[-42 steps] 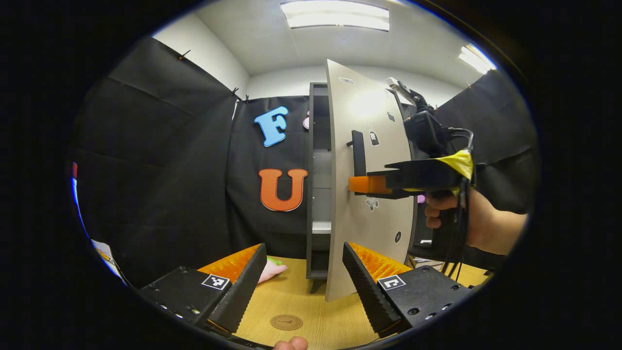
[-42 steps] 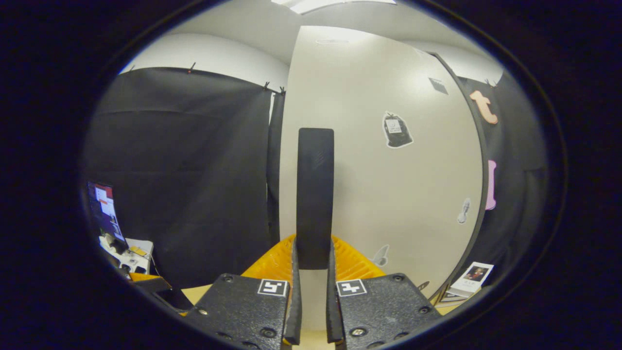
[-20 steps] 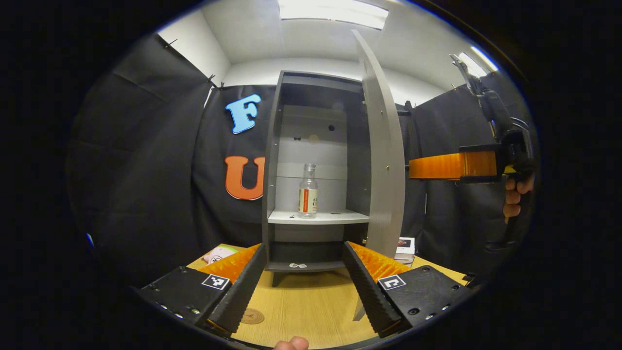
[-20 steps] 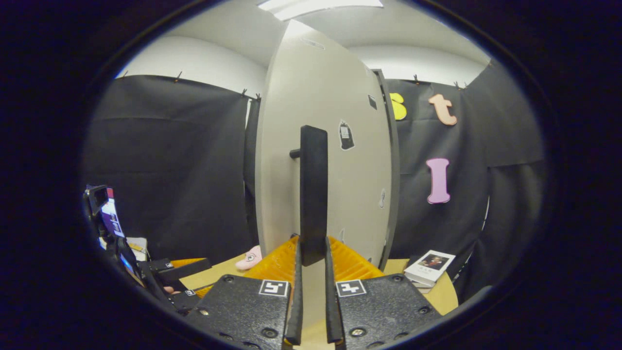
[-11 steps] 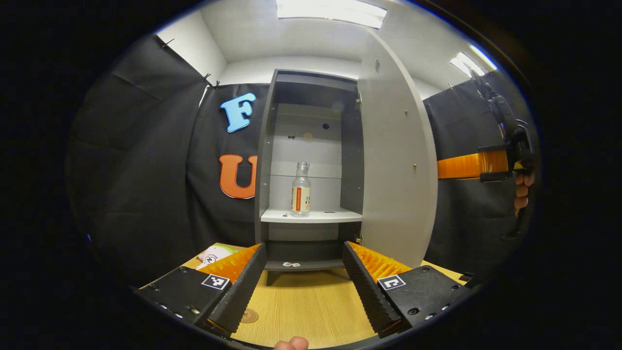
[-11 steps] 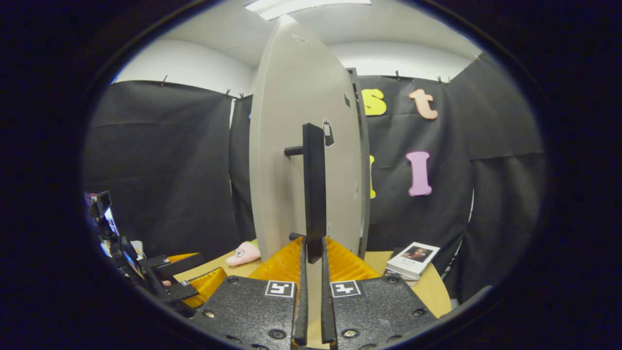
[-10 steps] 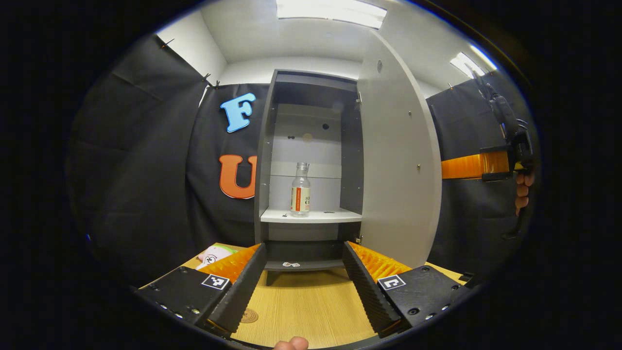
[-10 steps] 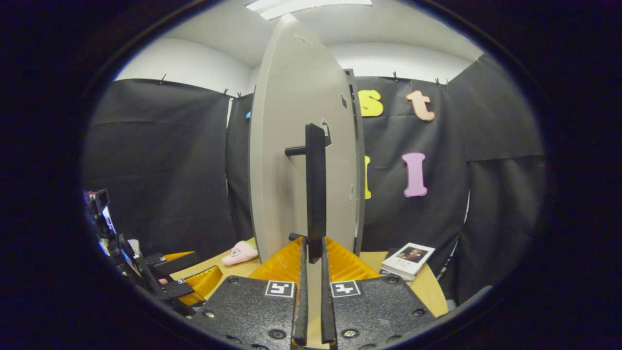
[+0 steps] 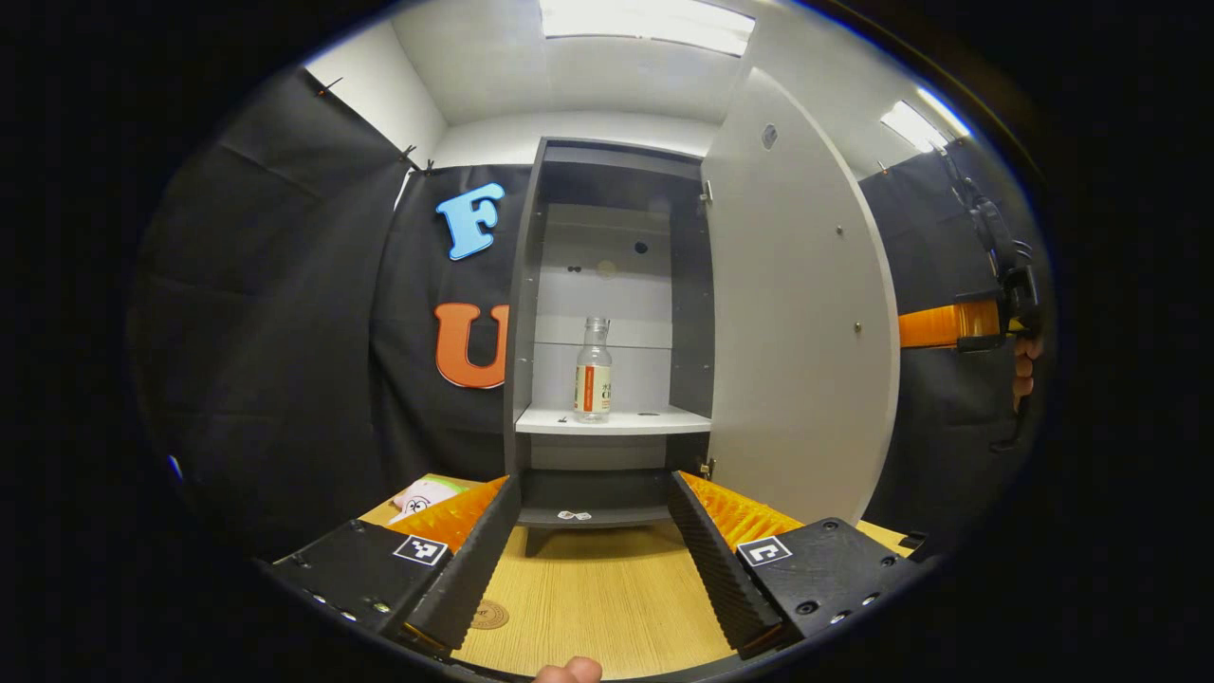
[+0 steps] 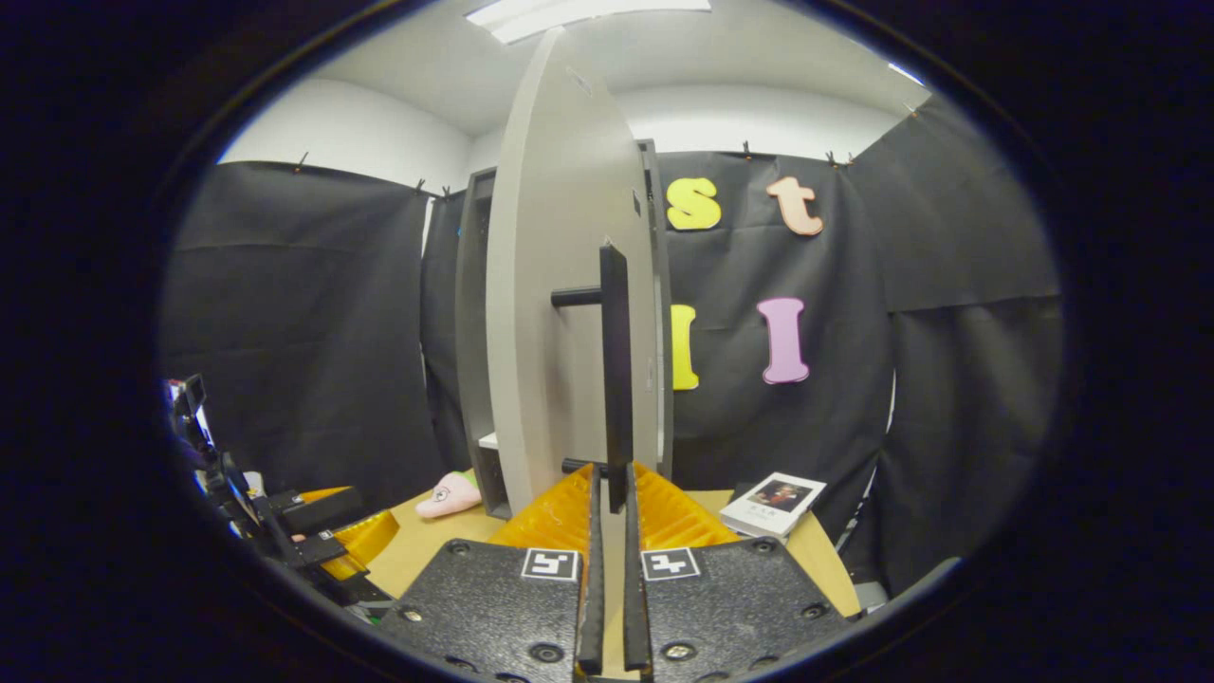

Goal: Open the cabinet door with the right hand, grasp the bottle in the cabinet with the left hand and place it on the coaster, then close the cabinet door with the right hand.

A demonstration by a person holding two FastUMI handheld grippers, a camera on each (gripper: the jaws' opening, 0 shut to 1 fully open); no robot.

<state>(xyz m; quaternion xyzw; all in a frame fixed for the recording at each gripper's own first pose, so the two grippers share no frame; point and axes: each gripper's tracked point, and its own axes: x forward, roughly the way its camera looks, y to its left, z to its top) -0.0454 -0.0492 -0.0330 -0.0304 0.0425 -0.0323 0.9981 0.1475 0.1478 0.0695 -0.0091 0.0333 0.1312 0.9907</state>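
With the right gripper clamped on the door handle, door-opening is nearly complete; next, advance the wide-open left gripper to the bottle standing ahead, above its fingers.

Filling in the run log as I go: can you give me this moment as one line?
door: open | right gripper: shut on handle | left gripper: open, facing cabinet | bottle: upright on shelf | coaster: bare

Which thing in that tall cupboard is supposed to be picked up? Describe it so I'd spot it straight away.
Find the tall dark cabinet standing on the wooden table, its pale door swung open. On its white middle shelf stands a small clear bottle, upright. Its orange-and-white label sets it apart.
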